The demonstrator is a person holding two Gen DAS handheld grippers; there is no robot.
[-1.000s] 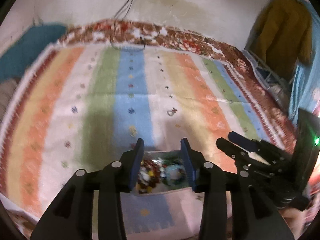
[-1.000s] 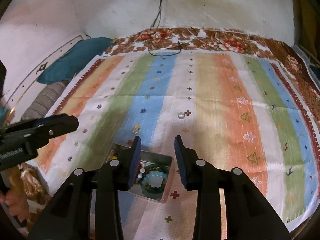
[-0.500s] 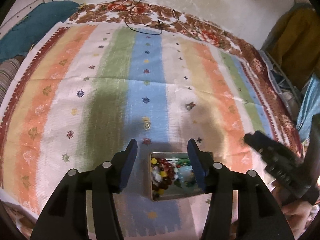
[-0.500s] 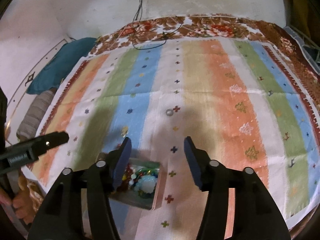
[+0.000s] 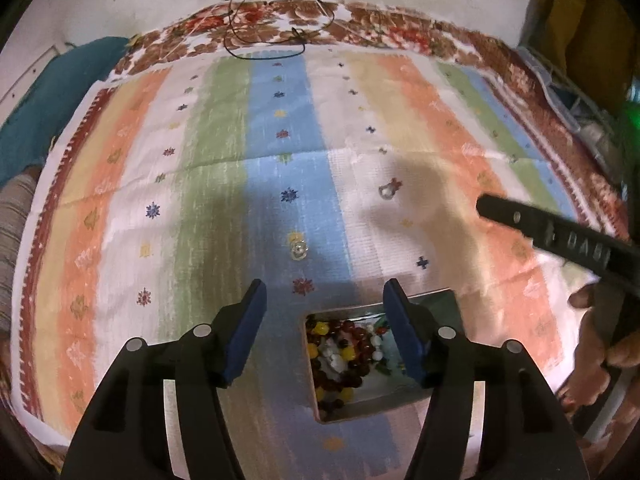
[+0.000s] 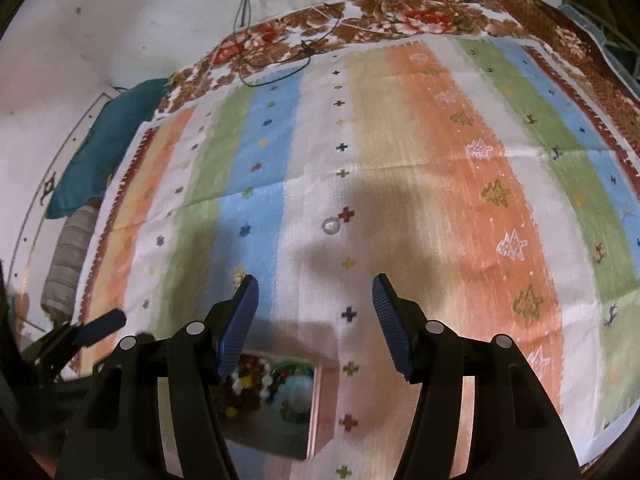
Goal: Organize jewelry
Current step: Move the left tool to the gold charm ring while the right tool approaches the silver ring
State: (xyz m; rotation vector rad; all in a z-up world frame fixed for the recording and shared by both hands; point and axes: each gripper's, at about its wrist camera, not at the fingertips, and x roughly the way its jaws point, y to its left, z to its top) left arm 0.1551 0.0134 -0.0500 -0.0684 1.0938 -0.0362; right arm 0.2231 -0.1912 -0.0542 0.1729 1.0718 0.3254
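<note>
Jaws lettered, perhaps "DAB" (blurred)

Striped cloth (image 5: 224, 184), teal cushion (image 6: 108, 148), black cable (image 5: 260, 50)

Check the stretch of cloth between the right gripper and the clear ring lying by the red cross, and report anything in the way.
Nothing visible blocks it. The right gripper is empty, and only bare striped cloth lies between it and the ring. The jewelry box sits nearer, off to its left.

Open metal tin (image 5: 436, 300) of mixed beads (image 5: 344, 354) on striped cloth (image 5: 200, 184); left gripper (image 5: 324, 300) above it, jaws opening, empty; clear ring (image 5: 298, 249) beyond the tin.
</note>
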